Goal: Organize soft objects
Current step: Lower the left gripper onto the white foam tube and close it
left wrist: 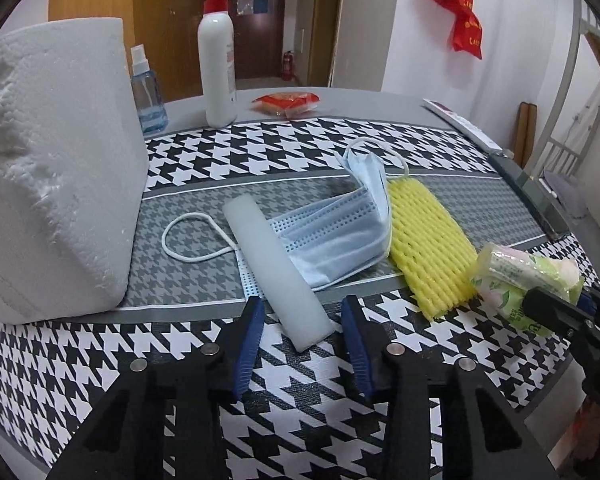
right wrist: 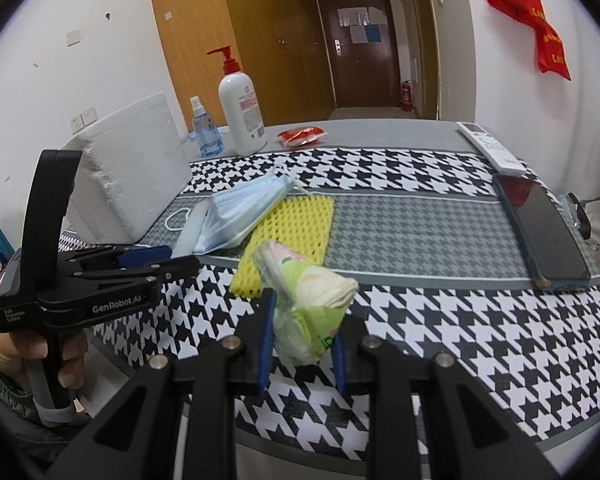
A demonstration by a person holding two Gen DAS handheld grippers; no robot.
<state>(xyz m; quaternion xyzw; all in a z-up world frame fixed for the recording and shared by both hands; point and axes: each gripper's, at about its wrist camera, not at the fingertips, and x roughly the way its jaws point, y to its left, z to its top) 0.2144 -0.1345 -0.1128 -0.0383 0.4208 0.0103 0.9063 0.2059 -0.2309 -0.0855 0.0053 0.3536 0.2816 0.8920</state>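
Observation:
A white foam strip [left wrist: 276,264] lies on the houndstooth cloth, across one end of a blue face mask [left wrist: 332,232]. A yellow foam net [left wrist: 428,236] lies to the right of the mask. My left gripper [left wrist: 303,306] stands open, its blue pads on either side of the strip's near end with a gap on each side. My right gripper [right wrist: 304,320] is shut on a green tissue pack [right wrist: 304,296], held just above the cloth by the net's near corner. The right wrist view shows the left gripper [right wrist: 172,258] at the left, a hand on its handle.
A large white foam block [left wrist: 56,168] stands close on the left. Behind it are a spray bottle [left wrist: 148,92], a pump bottle [left wrist: 218,64] and a red packet [left wrist: 286,102]. A remote [right wrist: 490,146] and a dark phone [right wrist: 548,232] lie along the right edge.

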